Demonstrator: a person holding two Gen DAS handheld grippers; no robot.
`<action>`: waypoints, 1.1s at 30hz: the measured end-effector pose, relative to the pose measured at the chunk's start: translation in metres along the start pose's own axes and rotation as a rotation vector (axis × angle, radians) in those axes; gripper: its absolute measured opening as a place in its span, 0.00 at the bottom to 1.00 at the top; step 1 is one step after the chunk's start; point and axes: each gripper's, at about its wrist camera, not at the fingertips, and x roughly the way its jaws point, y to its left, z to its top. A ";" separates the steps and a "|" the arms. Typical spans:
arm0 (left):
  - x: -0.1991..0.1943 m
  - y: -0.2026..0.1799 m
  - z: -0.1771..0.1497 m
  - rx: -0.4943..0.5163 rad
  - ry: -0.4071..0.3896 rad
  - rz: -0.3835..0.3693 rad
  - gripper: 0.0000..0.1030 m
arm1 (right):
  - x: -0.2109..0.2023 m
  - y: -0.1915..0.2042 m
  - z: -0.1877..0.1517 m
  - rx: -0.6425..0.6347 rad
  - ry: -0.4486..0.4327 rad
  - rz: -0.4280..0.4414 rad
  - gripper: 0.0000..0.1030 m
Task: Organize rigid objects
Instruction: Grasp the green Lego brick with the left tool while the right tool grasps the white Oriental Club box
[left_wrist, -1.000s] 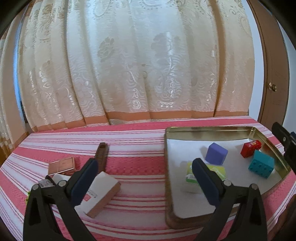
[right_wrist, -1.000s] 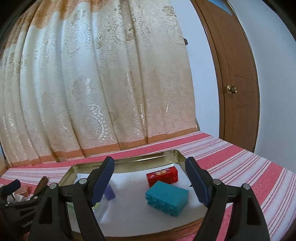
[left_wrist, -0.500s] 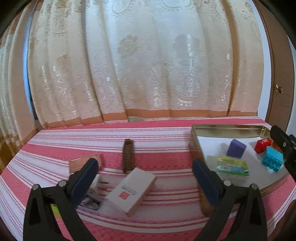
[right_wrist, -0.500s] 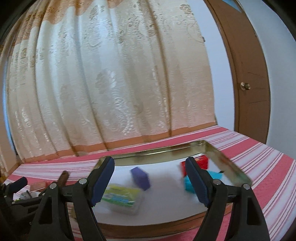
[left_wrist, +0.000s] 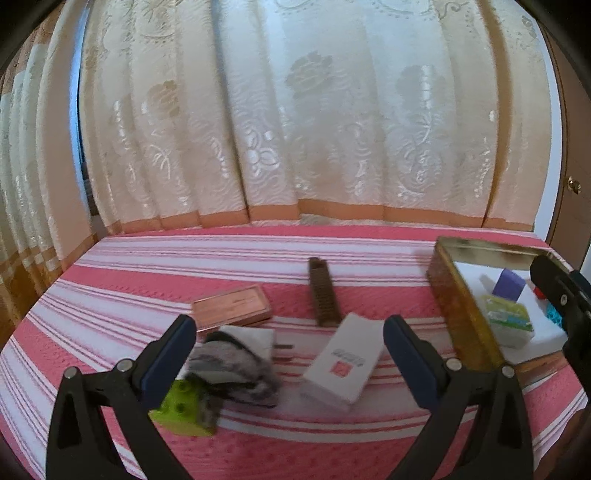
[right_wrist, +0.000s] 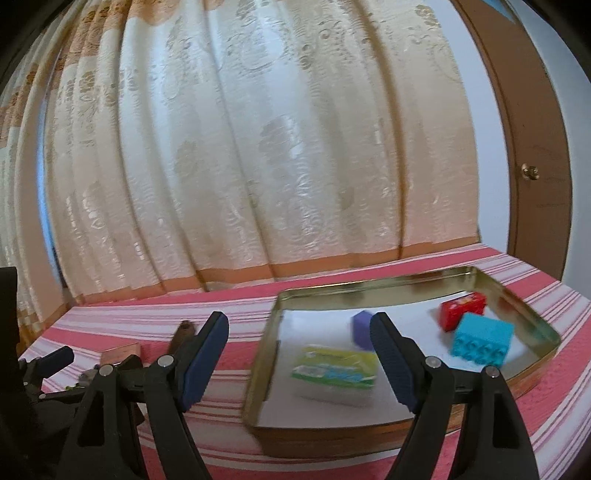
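on the desk (left_wrist: 147, 284), under its pink striped cloth, the loose things wait at the left: a lime green brick (left_wrist: 184, 406) nearest, a crumpled black-and-white wrapper (left_wrist: 236, 365) touching it, a copper-coloured flat box (left_wrist: 232, 306) just behind, a brown comb (left_wrist: 323, 291) farther back, and a white carton (left_wrist: 343, 362) with a red mark. right of them stands the gold tin tray (right_wrist: 417, 284), already holding a green-labelled pack (right_wrist: 336, 369), a purple block (right_wrist: 364, 328), a red brick (right_wrist: 461, 314) and a teal brick (right_wrist: 484, 341).

the left tongs (left_wrist: 290, 365) stand wide and hold nothing, poised above the wrapper and the white carton. the right tongs (right_wrist: 299, 363) are also wide and empty, straddling the tray's left wall.

the step in hand looks like the reach for the next loose piece, part way through the sorting. the next move would call for lowering the left tongs squarely over one rigid piece, probably the carton or the green brick, clear of the wrapper, then closing.

against the picture a second back, the left view has swung leftward: the tray, then filling the right half, now sits at the right edge, and the green brick has come into sight. the right view has swung left too, with the tray now to its right and the comb and copper box showing.
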 end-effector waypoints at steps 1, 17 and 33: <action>0.001 0.005 -0.001 0.001 0.008 0.000 1.00 | 0.001 0.005 -0.001 -0.001 0.006 0.008 0.78; 0.005 0.074 -0.011 -0.055 0.078 0.009 0.99 | 0.006 0.054 -0.009 -0.047 0.047 0.078 0.78; 0.044 0.104 -0.034 -0.115 0.375 -0.019 0.88 | 0.028 0.095 -0.016 -0.120 0.165 0.108 0.78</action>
